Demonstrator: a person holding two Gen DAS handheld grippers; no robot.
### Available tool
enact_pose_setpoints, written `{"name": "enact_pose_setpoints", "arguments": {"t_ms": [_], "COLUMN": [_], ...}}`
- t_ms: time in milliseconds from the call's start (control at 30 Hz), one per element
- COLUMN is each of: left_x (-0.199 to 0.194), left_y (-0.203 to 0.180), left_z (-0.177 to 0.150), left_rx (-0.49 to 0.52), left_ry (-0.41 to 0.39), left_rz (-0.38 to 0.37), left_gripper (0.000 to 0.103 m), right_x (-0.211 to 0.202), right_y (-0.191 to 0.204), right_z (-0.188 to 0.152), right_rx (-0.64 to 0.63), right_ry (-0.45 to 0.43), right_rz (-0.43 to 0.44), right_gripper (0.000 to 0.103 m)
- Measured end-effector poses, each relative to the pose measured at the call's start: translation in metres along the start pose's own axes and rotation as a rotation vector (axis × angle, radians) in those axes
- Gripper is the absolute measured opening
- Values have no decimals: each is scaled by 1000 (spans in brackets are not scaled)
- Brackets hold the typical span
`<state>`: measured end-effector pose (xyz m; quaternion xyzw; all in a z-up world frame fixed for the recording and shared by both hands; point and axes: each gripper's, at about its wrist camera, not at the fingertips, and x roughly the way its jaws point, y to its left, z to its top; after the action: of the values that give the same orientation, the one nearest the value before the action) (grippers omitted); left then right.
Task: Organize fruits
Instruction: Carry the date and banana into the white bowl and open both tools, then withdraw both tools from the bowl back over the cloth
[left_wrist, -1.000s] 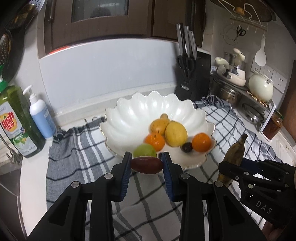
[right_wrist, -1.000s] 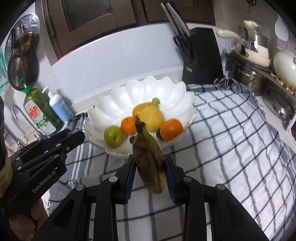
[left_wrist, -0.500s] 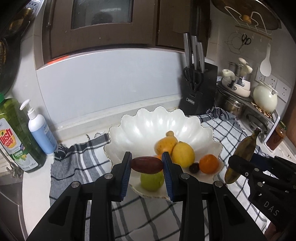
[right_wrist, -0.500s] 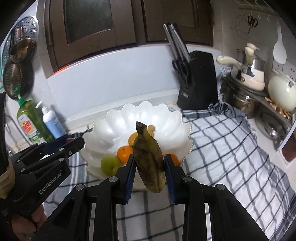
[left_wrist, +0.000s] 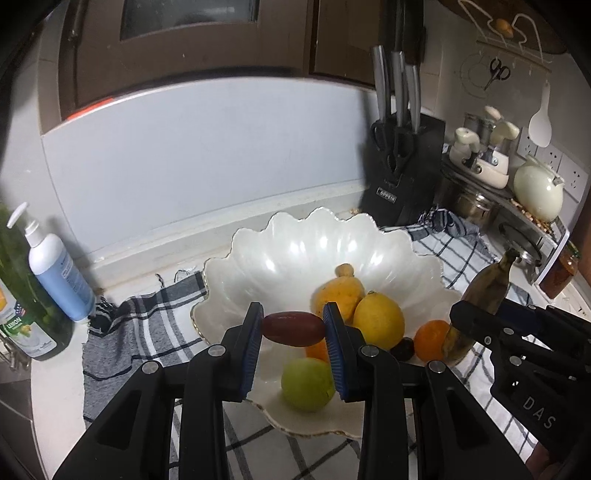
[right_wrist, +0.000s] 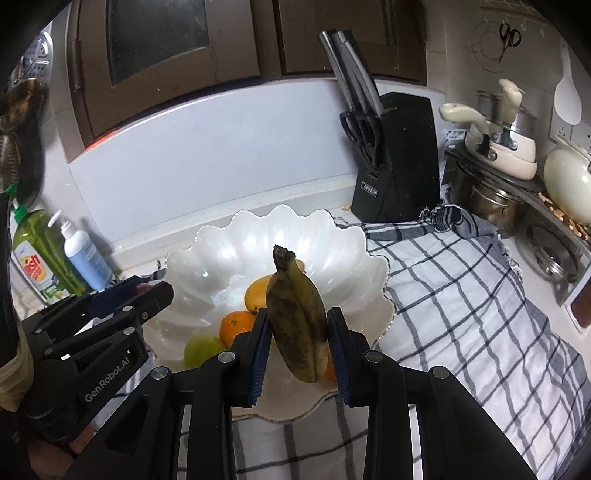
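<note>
Left gripper (left_wrist: 293, 328): closed on a dark red oval fruit (left_wrist: 293, 329), blue pads pressing each end; fruit lies crosswise between the fingers, held in the air.
Position of left gripper: over the near-left part of the scalloped white bowl (left_wrist: 295, 251), fingertips above the bowl's inside.
Right gripper (right_wrist: 297, 345): closed on an overripe banana (right_wrist: 297, 321), pads against its two flanks; banana stands nearly upright, stem end up, lower tip hanging below the pads.
Position of right gripper: at the near rim of the bowl, to the right of the left gripper; in the left wrist view the banana (left_wrist: 484, 291) shows beside the bowl's right edge.
Bowl contents, below left gripper: green apple (left_wrist: 308, 384) at the near side, directly under the red fruit.
Bowl contents, middle: lemon (left_wrist: 378, 319), with a mango (left_wrist: 338, 295) just behind and touching it; an orange (right_wrist: 236, 325) partly hidden by the gripper fingers.
Bowl contents, right: second orange (left_wrist: 430, 338), and a small dark fruit (left_wrist: 403, 348) between it and the lemon.
Under bowl: checked cloth (right_wrist: 461, 295) spread on the surface (left_wrist: 51, 387).
Behind bowl: black knife block (left_wrist: 404, 177) against the wall, right of centre.
Far left: white pump bottle (left_wrist: 55, 269) and green dish soap bottle (left_wrist: 26, 314), side by side, well apart from the bowl.
</note>
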<state>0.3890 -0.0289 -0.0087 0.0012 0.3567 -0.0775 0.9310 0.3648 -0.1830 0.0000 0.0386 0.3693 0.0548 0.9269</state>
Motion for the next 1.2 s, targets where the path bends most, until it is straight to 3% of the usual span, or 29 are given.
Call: {"name": "enact_pose_setpoints", "arguments": {"t_ms": [233,300,367,467,600,933,1200], "left_x": [15,17,16,12,-3,-57,-104], "left_y": [2,2,2,4,5,4,-15], "left_z": [-6,-7,-8,-8,-12,-31,-63], "left_rx": [-7,-7,-9,-8,1,7,27], "left_ry": [33,36,33,26,2,-40,-49], "left_rz": [3,11,18,39,89,133,115], "left_gripper": [35,46,51,56,73,87,92], "right_x": [19,19,17,11,0,-45,-91], "right_y": [-2,-2,-1,-1,-1,2,-7], "right_z": [-3,-3,-2,-1,-4,-27,-63], "right_rx": [10,8,0,-7,-7,9,58], "right_ry": [28,19,9,-15,-50,-94,-99], "right_rz": [2,-5,-20,-57,-99,-153,-160], "right_gripper": [31,32,37,56,76,92,94]}}
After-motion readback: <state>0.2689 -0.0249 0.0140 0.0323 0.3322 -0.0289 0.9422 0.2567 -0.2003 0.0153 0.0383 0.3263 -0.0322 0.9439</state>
